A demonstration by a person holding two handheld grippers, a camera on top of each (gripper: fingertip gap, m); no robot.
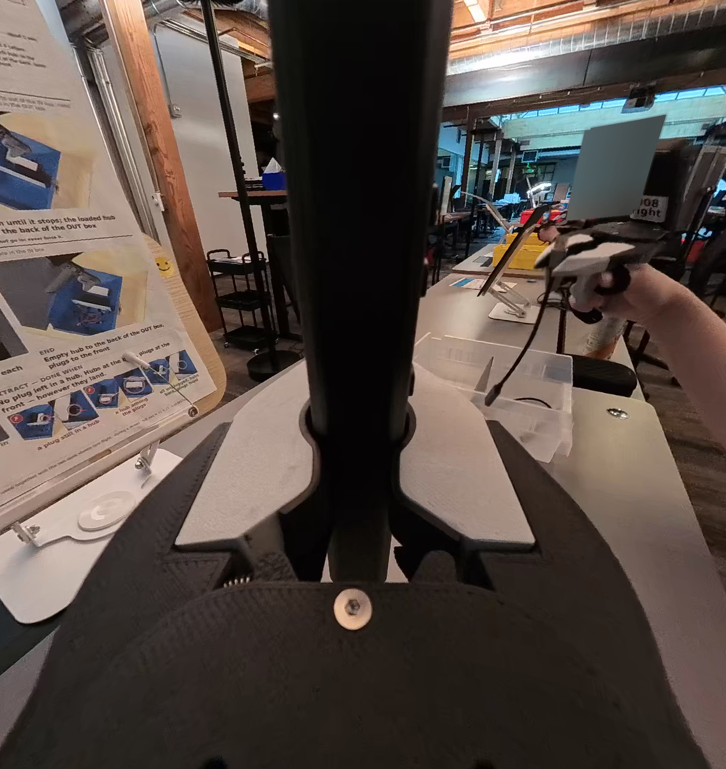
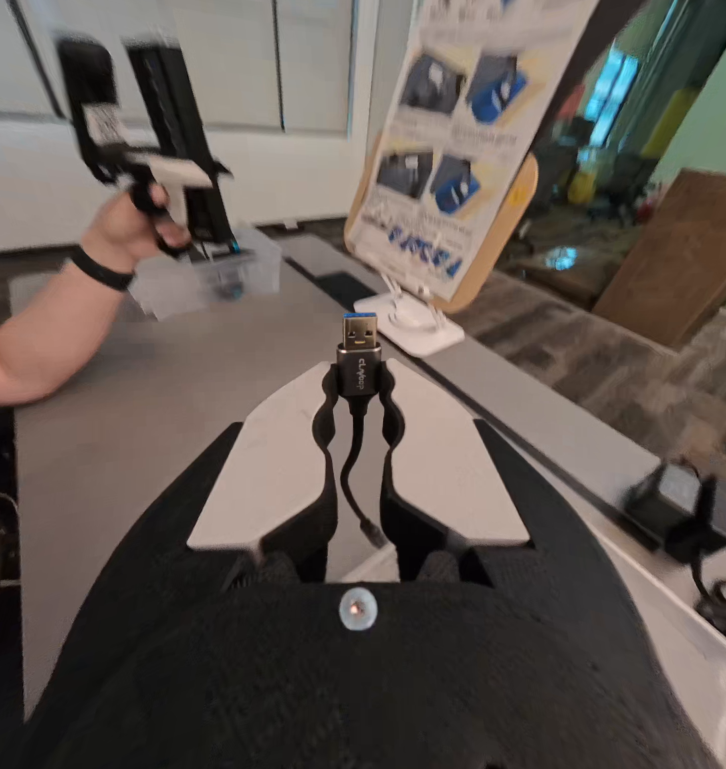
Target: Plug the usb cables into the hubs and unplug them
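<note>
Left gripper [image 1: 358, 420] clamps a long black bar-shaped USB hub [image 1: 359, 208], held upright between its white-faced fingers [image 1: 253, 470]; the hub runs up past the top of the left wrist view, hiding the middle of the scene. In the right wrist view the same left gripper [image 2: 161, 166] shows far left, blurred, gripped by a bare hand [image 2: 132, 224] with a black wristband [image 2: 99, 270], the hub [image 2: 178, 137] standing above a clear plastic bin [image 2: 211, 274] on the grey table [image 2: 145, 395].

Right gripper [image 2: 359, 374] is closed narrow on a short black USB cable [image 2: 359, 374]: the dark plug housing is pinched at the fingertips [image 2: 311, 374], the silver USB-A connector with blue insert sticks forward past them, and the cord trails back between the fingers, its far end loose near the gripper base. From the left wrist view the right gripper [image 1: 548, 245] sits upper right in the air, blurred, with the black cable [image 1: 515, 362] dangling down, its free end hanging over a clear plastic container [image 1: 519, 374] on the table [image 1: 602, 520].

A laminated instruction sheet on a wooden-backed white stand [image 1: 82, 291] stands on the left table edge; the same stand [image 2: 440, 166] appears beyond the plug in the right wrist view. A black power adapter [image 2: 682, 512] lies at the right table edge. Hub and plug are well apart, not mated.
</note>
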